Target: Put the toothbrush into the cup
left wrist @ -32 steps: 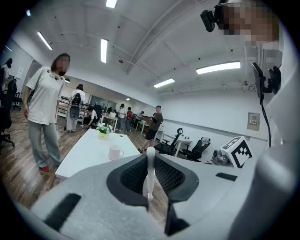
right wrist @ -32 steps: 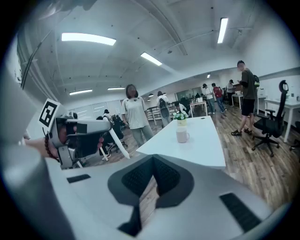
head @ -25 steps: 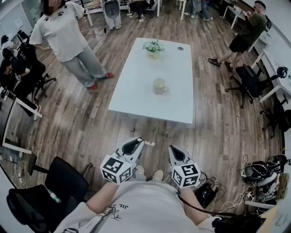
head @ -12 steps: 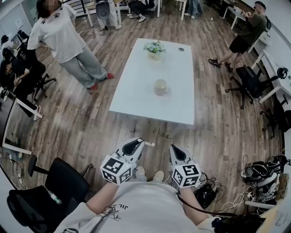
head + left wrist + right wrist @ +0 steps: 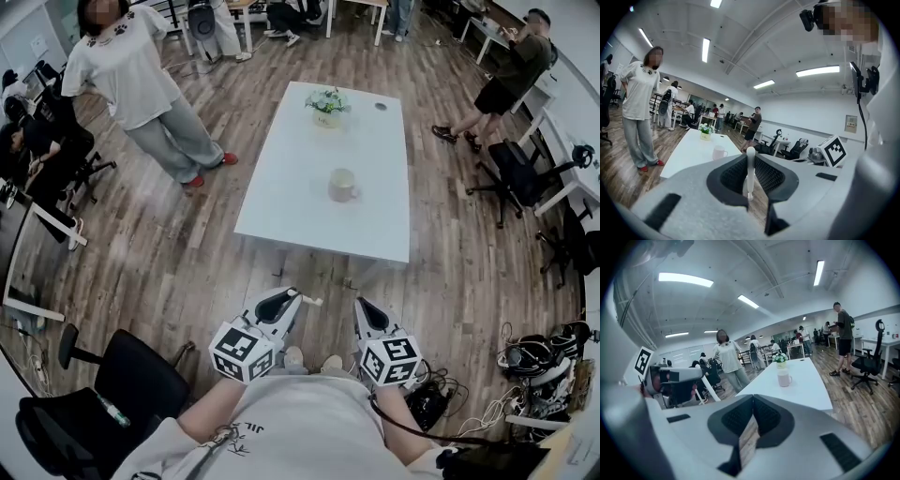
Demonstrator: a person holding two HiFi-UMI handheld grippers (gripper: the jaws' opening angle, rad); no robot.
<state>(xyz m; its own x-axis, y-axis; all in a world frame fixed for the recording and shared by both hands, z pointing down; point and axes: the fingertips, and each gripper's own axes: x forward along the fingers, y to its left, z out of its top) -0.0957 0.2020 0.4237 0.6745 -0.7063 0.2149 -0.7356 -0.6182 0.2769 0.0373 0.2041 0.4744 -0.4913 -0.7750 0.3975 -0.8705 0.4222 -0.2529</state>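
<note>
A pale cup (image 5: 343, 185) with a handle stands near the middle of the white table (image 5: 300, 206); it also shows as the cup (image 5: 719, 152) and the cup (image 5: 784, 378) in the two gripper views. My left gripper (image 5: 281, 302) is held close to my body, well short of the table, shut on a white toothbrush (image 5: 750, 171) that stands upright between its jaws; the toothbrush (image 5: 306, 301) pokes out to the right in the head view. My right gripper (image 5: 366, 314) is beside it, shut and empty, its jaws meeting at the tips (image 5: 753, 399).
A small flower pot (image 5: 327, 103) stands at the table's far end. A person in grey trousers (image 5: 141, 84) stands left of the table, another person (image 5: 511, 70) at the far right. Office chairs (image 5: 122, 384) and cables (image 5: 534, 361) flank me on the wooden floor.
The head view has shifted a little, so the table and cup sit slightly lower and to the right. Both grippers stay near my body, the left still gripping the toothbrush.
</note>
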